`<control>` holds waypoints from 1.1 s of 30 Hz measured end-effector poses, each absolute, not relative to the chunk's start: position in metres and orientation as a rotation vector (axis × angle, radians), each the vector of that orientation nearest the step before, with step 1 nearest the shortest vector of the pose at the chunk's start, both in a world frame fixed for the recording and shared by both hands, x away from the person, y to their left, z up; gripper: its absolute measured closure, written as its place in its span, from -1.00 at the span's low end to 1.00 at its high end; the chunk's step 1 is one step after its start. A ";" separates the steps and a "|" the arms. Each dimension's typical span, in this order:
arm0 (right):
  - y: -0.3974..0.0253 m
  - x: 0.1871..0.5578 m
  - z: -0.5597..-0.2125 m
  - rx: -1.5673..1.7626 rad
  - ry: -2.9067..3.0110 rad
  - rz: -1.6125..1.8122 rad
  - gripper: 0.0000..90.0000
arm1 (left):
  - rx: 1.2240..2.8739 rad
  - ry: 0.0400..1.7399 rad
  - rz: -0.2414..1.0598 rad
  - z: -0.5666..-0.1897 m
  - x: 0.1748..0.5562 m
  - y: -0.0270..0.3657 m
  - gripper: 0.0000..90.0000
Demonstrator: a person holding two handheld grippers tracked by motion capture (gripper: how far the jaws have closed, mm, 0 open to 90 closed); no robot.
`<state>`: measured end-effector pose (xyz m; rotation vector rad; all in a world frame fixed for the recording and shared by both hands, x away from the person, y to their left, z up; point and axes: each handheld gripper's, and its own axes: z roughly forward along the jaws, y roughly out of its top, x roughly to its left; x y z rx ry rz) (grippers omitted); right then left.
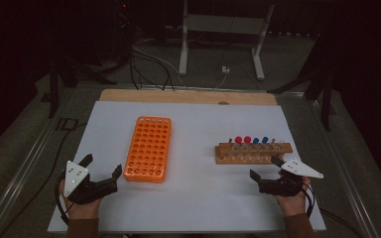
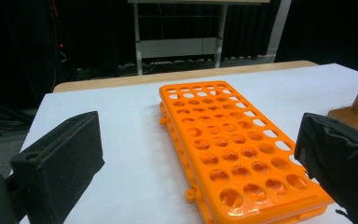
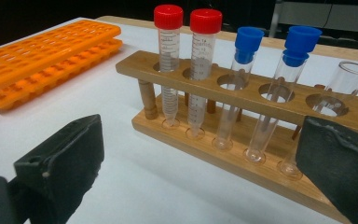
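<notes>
**Both grippers poised, tubes untouched in the wooden rack**

While nothing is yet held, the work looks to be at its very start: the left gripper (image 1: 102,168) sits with jaws spread wide just beside the near end of the orange rack (image 1: 149,148), and the right gripper (image 1: 265,168) is likewise released, empty, just in front of the wooden rack (image 1: 253,153). Standing in that wooden rack are two red-capped tubes (image 3: 187,70), two blue-capped tubes (image 3: 270,79) and an uncapped clear tube (image 3: 335,93) further along, all upright in their holes

Judging by the layout, the next move is for the right gripper to close on one tube below its cap and lift it straight up until it clears the top bar, since a sideways pull would catch the hole's edge or tip the rack

Open white table (image 1: 203,193) lies between the two racks, giving a free path across. The orange rack's holes are all vacant; the table's near edge lies close behind both hands
</notes>
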<state>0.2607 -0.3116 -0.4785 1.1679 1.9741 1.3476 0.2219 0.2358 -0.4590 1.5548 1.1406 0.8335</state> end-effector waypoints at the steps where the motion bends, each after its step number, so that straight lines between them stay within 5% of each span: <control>1: -0.312 0.261 -0.478 1.170 1.972 1.349 -0.97 | 1.555 1.141 0.833 -0.459 0.222 0.236 -0.97; 23: -0.307 0.259 -0.464 1.157 1.954 1.367 -0.88 | 1.540 1.198 0.838 -0.464 0.227 0.236 -0.98; 33: -0.330 0.277 -0.438 1.204 1.857 1.344 -0.59 | 1.537 1.212 0.830 -0.467 0.229 0.235 -0.98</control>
